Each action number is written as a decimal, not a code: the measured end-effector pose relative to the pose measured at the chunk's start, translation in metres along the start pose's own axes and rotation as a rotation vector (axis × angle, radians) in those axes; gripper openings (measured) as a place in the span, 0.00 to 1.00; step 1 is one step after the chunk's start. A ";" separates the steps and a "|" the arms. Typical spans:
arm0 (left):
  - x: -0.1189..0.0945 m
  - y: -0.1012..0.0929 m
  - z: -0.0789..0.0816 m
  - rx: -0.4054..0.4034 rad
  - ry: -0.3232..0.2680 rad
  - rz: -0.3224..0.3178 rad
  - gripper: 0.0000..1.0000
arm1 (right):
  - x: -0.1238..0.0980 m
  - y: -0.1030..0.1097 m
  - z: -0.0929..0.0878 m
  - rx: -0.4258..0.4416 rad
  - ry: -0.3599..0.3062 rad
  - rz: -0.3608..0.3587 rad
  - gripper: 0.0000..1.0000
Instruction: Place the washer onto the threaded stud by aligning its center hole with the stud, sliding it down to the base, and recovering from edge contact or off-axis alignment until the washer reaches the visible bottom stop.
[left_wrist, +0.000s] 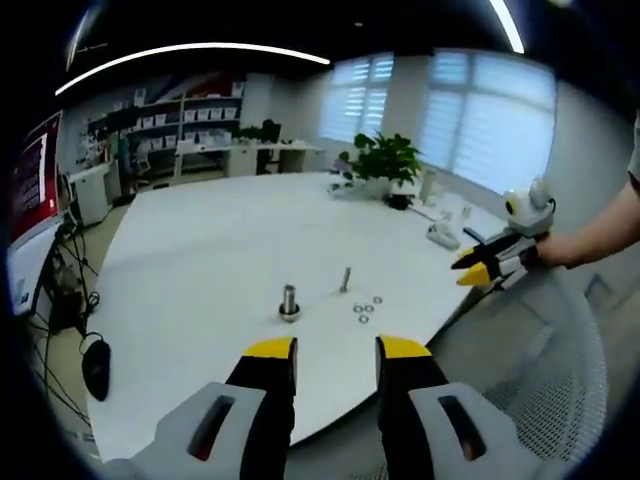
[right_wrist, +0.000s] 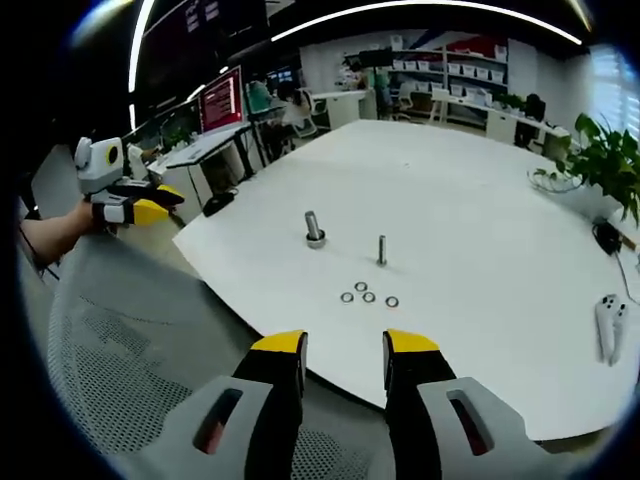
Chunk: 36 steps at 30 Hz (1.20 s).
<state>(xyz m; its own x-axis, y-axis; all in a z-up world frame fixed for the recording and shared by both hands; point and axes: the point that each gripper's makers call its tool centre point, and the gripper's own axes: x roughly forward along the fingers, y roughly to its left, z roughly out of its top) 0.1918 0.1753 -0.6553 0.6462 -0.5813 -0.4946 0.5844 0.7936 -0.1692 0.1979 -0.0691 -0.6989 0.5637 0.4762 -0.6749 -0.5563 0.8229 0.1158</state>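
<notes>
Both hand-held grippers, left (left_wrist: 335, 350) and right (right_wrist: 343, 345), are hovering wide and empty, facing washers (right_wrist: 368, 294) lying beside the threaded stud (right_wrist: 381, 250).

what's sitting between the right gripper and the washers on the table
Nothing visible. In the right gripper view, bare white table lies between the open right gripper and the four washers. The threaded stud stands just beyond them, also unobstructed.
</notes>
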 end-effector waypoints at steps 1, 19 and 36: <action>0.001 -0.001 -0.001 0.005 0.006 -0.005 0.30 | 0.000 0.000 -0.001 0.000 0.003 0.001 0.33; 0.003 -0.005 -0.009 0.028 0.052 -0.023 0.28 | 0.000 0.005 0.000 0.045 -0.014 0.033 0.33; 0.000 -0.001 -0.006 0.019 0.025 -0.011 0.29 | 0.003 0.008 -0.006 0.031 0.030 0.041 0.33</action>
<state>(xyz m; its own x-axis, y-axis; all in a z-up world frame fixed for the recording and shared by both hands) 0.1886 0.1756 -0.6600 0.6276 -0.5848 -0.5139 0.6007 0.7837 -0.1581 0.1912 -0.0630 -0.7047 0.5223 0.5003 -0.6906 -0.5591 0.8124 0.1657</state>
